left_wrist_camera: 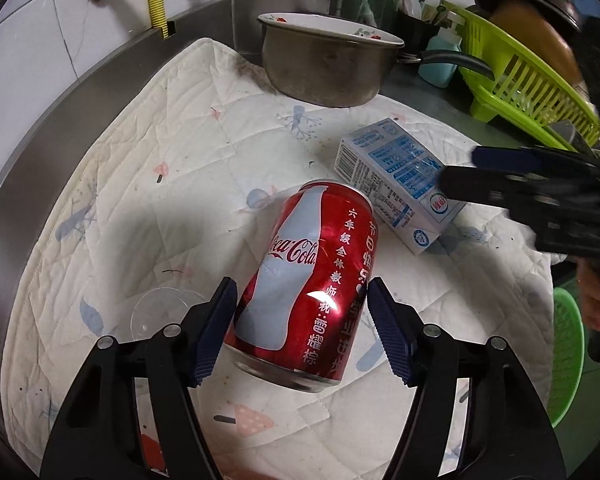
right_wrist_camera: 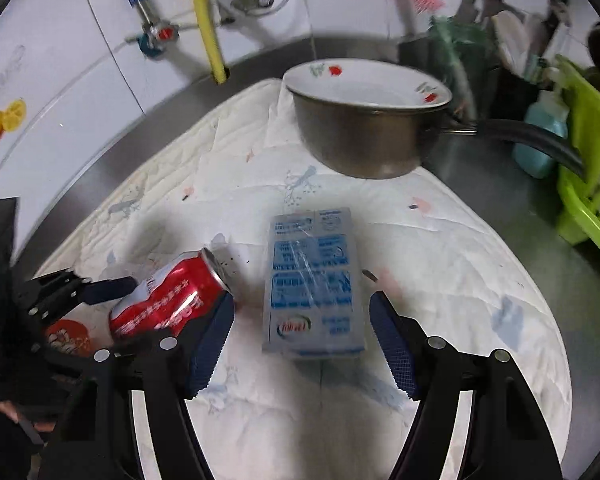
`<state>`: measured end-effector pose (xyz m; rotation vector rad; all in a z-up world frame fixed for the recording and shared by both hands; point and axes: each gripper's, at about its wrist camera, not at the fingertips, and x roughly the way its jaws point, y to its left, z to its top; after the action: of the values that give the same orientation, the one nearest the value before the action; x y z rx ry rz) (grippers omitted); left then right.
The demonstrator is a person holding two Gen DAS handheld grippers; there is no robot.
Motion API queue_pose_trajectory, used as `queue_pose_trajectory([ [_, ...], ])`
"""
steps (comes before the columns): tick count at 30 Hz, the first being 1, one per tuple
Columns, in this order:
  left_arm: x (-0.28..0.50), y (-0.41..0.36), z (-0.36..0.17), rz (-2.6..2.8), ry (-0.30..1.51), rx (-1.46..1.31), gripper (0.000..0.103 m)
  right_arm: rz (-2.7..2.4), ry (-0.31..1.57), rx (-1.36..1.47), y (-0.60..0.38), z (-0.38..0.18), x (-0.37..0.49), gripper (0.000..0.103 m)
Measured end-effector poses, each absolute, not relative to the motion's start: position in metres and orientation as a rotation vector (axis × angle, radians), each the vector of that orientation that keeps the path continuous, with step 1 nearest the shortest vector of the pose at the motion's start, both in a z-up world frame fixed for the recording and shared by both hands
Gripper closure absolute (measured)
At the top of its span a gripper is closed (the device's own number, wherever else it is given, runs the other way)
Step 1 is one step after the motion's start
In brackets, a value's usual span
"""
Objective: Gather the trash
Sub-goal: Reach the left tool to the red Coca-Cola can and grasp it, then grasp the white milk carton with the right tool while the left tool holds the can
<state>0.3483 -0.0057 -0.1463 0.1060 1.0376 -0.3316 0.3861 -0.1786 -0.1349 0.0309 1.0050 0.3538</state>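
Covering most of the steel counter point(left_wrist_camera: 112, 92), a quilted white cloth point(left_wrist_camera: 172, 184) serves as the work surface, so the trash lies in the open where both tools can come at it from above. At its far edge sits a metal pot point(left_wrist_camera: 320, 68) with a flowered bowl point(left_wrist_camera: 332, 28) nested inside, parked clear of the pieces to collect. A green dish rack point(left_wrist_camera: 528, 84) stands off to the side. Nearer, a pale blue carton point(right_wrist_camera: 312, 280) lies flat, printed face up, lengthwise between the fingers of the right gripper point(right_wrist_camera: 302, 332), whose jaws stand apart with gaps on both sides; lined up this way, a squeeze across the narrow width looks intended. Just beside the carton, a red cola can point(left_wrist_camera: 304, 284) lies on its side. The left gripper point(left_wrist_camera: 300, 328) straddles it across its round body, blue pads close to the can's flanks, but I cannot tell whether they press on it yet. A clear plastic lid point(left_wrist_camera: 160, 308) rests flat near the left finger.
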Motion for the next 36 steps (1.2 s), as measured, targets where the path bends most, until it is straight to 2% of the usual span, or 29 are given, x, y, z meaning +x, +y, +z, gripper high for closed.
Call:
queue_pose_trajectory([
  [15,0.350,-0.008,-0.146,-0.329,1.047,0.119,0.036,0.318,1.086,-0.084,-0.168,-0.158,0.422,0.036],
  [29,0.355,-0.013,-0.143,-0.331,1.045,0.139,0.036,0.324,1.106,0.024,-0.189,-0.161,0.427,0.031],
  [36,0.356,-0.017,-0.145,-0.330,1.049,0.149,0.035,0.336,1.112,0.077,-0.190,-0.169,0.426,0.034],
])
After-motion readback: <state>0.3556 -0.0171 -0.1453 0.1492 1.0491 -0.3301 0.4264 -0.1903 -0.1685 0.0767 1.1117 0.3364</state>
